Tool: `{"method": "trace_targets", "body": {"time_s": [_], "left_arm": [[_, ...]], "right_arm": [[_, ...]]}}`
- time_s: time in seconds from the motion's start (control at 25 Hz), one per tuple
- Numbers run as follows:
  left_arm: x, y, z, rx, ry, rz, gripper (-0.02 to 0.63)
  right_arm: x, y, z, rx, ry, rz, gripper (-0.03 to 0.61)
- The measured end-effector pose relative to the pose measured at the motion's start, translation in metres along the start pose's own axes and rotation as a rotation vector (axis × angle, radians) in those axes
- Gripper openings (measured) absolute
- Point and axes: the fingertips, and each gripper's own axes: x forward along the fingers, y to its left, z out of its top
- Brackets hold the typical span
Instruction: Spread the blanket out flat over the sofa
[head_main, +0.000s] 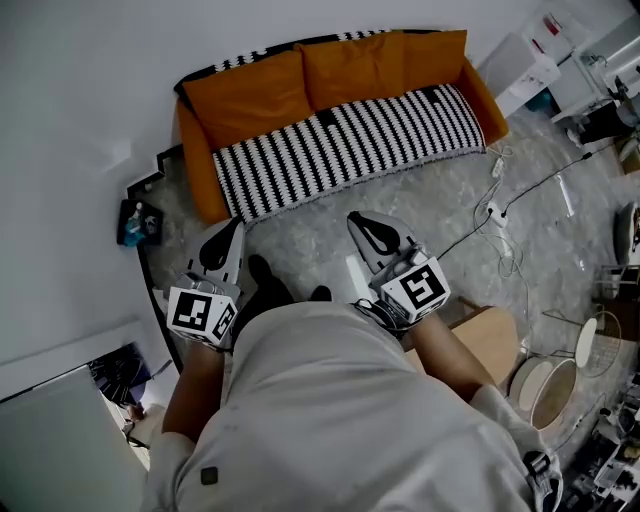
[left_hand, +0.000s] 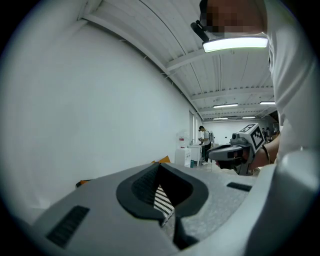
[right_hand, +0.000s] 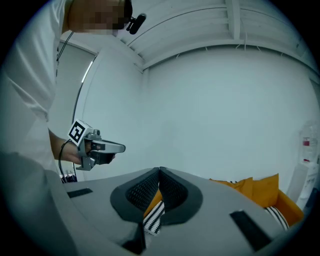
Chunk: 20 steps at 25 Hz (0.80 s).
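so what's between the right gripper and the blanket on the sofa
Only bare grey floor lies between the right gripper and the blanket, as the head view shows.

A big white wall runs along one side of the room. An orange sofa stands with its back to that wall. The floor is grey with pale specks all over. Some cords lie on the floor near the sofa's right end. A white cabinet stands just past that end. A small blue box sits by the wall near the sofa's left end. The ceiling is white, made of long boards with beams across. Bright strip lights shine up there, and more glow far down the room.
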Motion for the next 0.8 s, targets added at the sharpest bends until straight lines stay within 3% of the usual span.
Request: {"method": "trace_targets", "body": {"time_s": [0.52, 0.8], "left_arm": [[-0.015, -0.029, 0.011, 0.015, -0.035, 0.076, 0.009], [-0.018, -0.038, 0.013, 0.006, -0.027, 0.068, 0.009]], "right_arm": [[-0.015, 0.008, 0.005, 0.005, -0.04, 0.021, 0.028], [-0.013, 0.007, 0.016, -0.014, -0.056, 0.037, 0.028]]}}
